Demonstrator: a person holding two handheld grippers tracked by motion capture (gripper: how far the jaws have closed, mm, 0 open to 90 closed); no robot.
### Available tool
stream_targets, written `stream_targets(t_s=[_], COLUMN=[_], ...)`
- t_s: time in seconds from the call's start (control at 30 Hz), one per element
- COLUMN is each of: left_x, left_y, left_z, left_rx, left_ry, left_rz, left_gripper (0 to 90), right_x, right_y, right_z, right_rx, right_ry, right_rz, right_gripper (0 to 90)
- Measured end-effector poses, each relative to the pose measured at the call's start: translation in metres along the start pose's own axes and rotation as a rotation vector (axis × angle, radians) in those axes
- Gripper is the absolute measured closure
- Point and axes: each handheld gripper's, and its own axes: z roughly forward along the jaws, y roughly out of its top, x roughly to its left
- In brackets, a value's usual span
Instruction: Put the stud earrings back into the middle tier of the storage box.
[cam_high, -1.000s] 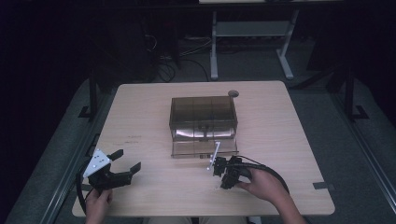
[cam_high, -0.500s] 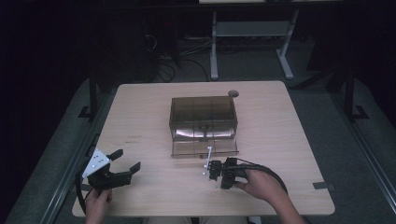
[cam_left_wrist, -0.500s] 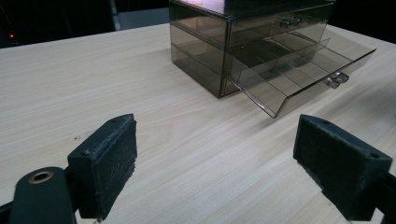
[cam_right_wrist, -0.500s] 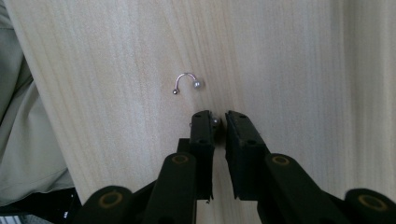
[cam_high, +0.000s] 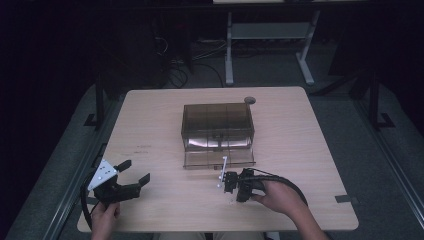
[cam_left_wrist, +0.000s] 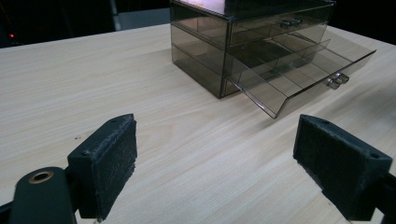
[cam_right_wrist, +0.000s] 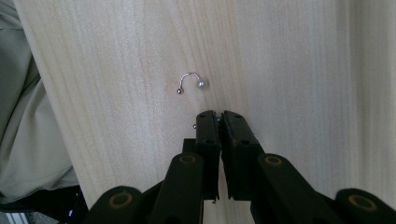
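Just beyond the tips of the right gripper (cam_right_wrist: 219, 116), whose jaws are pressed together on something tiny I cannot identify, a curved earring (cam_right_wrist: 189, 81) lies on the surface (cam_right_wrist: 289, 70). Probably lift slowly, keeping the pinch firm. The left gripper (cam_left_wrist: 215, 163) waits with jaws wide apart, facing the drawer box (cam_left_wrist: 261, 42).

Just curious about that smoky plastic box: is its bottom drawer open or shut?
Open. The bottom drawer juts out from the box, its dividers exposed, while the upper drawer sits flush.

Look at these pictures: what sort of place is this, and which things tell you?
Probably a lab or workshop set up for recording, not a home: a bare wooden table in a dark room, cables on the floor behind, and a metal frame of another bench.
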Motion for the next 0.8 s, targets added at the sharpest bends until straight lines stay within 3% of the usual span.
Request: stream_targets(t_s=[0.2, 0.8], left_x=[-0.001, 0.0], left_y=[0.0, 0.0], left_z=[0.0, 0.0], left_rx=[-0.004, -0.002], left_ry=[-0.002, 0.0], left_rz=[-0.004, -0.002], left_gripper=[13.0, 13.0], right_x=[0.0, -0.007], right_y=[0.0, -0.009], right_z=[-0.001, -0.021], right_rx=[-0.004, -0.105], right_ry=[0.008, 0.013], right_rz=[-0.003, 0.024], right_gripper=[85.0, 85.3])
